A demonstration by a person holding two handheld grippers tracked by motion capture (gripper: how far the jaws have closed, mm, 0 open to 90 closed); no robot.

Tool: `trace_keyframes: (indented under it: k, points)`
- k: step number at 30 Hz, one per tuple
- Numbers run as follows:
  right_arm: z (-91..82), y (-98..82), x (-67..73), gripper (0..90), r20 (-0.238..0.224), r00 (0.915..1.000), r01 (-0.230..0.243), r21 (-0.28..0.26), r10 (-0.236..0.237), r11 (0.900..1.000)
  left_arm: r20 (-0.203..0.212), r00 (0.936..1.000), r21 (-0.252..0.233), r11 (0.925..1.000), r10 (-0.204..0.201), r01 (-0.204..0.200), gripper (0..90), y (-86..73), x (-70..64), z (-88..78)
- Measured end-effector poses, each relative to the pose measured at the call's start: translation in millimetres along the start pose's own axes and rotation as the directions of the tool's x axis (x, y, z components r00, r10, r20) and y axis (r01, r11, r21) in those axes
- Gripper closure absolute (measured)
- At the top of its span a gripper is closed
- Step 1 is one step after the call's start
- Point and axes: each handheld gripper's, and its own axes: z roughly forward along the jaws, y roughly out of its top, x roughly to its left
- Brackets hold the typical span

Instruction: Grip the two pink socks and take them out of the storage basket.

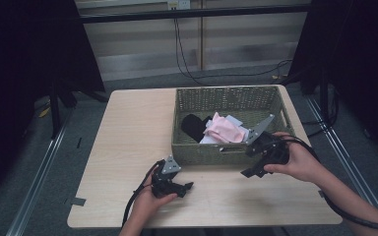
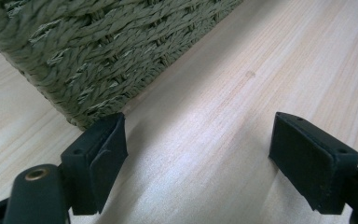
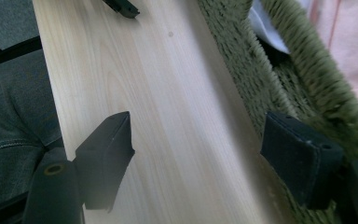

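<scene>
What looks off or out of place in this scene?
Nothing stands out. The green woven basket sits flat on the pale wooden table, holding a heap of pink, white and black cloth; nothing spilled.

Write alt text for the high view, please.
A person's hands hold the left gripper and right gripper, both open and empty, over a light wooden table beside a green woven basket containing pink cloth and a black item.

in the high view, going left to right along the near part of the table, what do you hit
left gripper → near wall of the woven basket → right gripper → the hand holding it
</scene>
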Motion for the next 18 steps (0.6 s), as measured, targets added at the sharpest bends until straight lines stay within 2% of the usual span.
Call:
trace_keyframes:
  k: [7,18]
  points:
    - [-13.4,13.4,-4.5,24.8,0.002,0.9999,0.010,0.031,-0.010,0.999,-0.001,1.0000,0.003,1.0000,0.001,-0.001,18.4,0.1,0.0,-0.2]
    - [-26.4,36.8,-16.9,26.6,-0.009,1.0000,0.002,0.016,-0.002,1.000,-0.001,1.0000,0.002,1.0000,0.001,-0.001,18.4,0.1,0.0,-0.2]
